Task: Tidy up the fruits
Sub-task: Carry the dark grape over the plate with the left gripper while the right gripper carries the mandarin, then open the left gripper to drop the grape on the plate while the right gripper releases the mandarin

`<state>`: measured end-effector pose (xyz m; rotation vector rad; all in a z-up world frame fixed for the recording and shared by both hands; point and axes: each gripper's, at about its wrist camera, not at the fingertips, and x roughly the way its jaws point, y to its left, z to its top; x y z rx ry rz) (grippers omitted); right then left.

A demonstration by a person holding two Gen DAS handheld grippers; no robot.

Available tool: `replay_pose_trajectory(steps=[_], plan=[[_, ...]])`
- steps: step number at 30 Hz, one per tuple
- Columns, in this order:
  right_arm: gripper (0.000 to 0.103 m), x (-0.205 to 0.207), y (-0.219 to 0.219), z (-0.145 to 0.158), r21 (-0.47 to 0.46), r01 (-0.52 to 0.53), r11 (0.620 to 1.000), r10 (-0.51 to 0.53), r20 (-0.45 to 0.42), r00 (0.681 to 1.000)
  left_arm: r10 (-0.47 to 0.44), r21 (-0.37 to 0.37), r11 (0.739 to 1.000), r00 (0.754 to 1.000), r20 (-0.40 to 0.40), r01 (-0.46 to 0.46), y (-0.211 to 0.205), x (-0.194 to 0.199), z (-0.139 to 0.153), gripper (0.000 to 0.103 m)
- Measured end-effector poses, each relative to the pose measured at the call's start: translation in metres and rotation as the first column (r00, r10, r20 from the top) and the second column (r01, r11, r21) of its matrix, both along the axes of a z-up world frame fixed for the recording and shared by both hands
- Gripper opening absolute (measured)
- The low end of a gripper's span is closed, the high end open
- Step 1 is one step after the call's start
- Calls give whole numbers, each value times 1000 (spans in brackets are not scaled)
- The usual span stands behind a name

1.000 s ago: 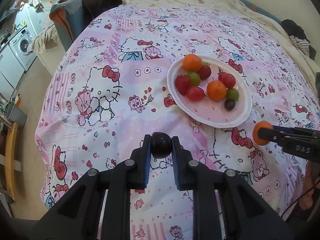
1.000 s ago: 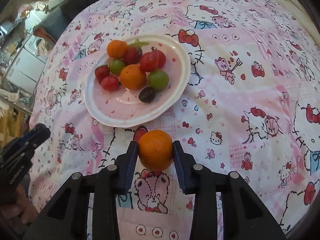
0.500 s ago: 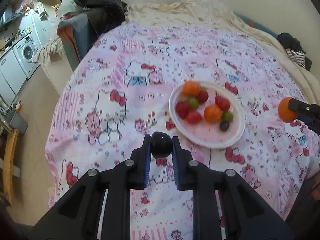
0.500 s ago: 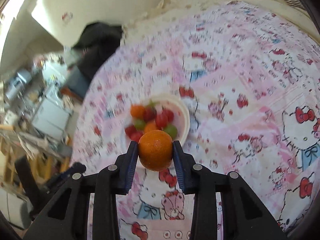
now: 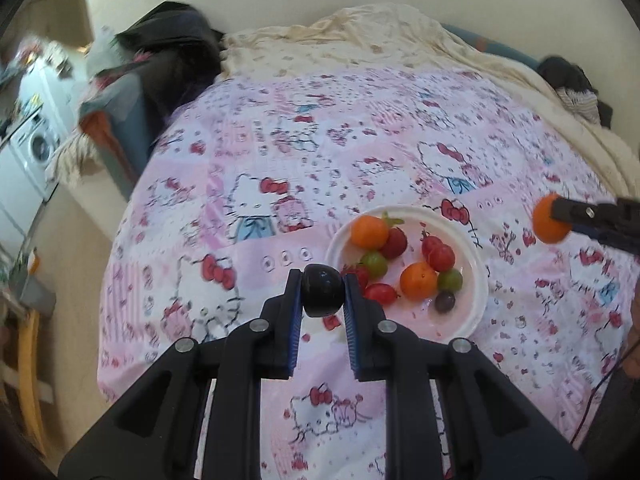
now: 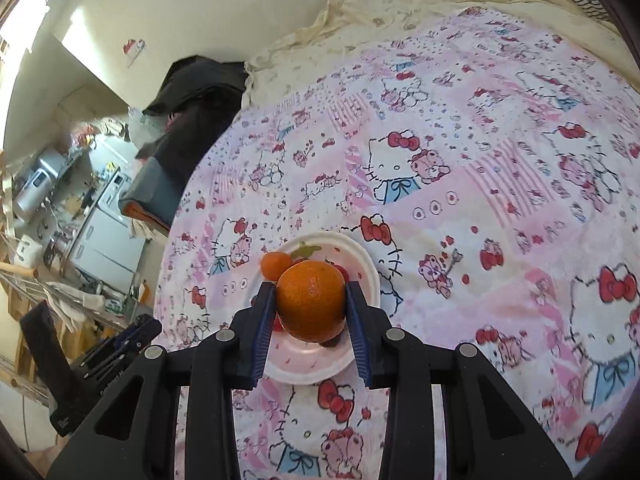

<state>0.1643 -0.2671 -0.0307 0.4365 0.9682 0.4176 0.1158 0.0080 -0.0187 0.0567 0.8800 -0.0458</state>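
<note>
I hold a dark round grape [image 5: 322, 290] in my left tool [image 5: 322, 292] and a round orange tangerine [image 6: 311, 301] in my right tool [image 6: 311, 304]. Both hang above the white round plate [image 5: 476, 280] of fruit; next, I judge, lower and release.

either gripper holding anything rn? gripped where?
Both. Left gripper pinches a dark round fruit across its sides at the fingertips. Right gripper clamps an orange across its middle.

A dark plum [image 5: 322, 289] and an orange mandarin [image 6: 311, 300] are held aloft above a white plate [image 5: 476, 308] of mixed fruit.
</note>
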Motion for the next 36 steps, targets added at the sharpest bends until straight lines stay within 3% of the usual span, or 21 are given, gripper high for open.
replay_pose_trajectory(steps=[13, 19, 34, 35, 36], plan=[[37, 29, 50, -66, -45, -142, 989, 131, -192, 973, -121, -43, 992, 983, -136, 117, -44, 40, -57, 16], [37, 27, 60, -90, -63, -188, 980, 165, -270, 949, -127, -73, 991, 971, -203, 115, -46, 45, -79, 17], [40, 31, 62, -100, -34, -187, 982, 165, -332, 929, -122, -86, 991, 962, -244, 104, -44, 48, -86, 18], [42, 31, 61, -99, -19, -183, 983, 166, -333, 928, -115, -82, 992, 962, -246, 98, -43, 48, -86, 18], [54, 32, 61, -97, -5, -179, 984, 167, -336, 927, -111, -84, 992, 963, -245, 93, -43, 49, -84, 19]])
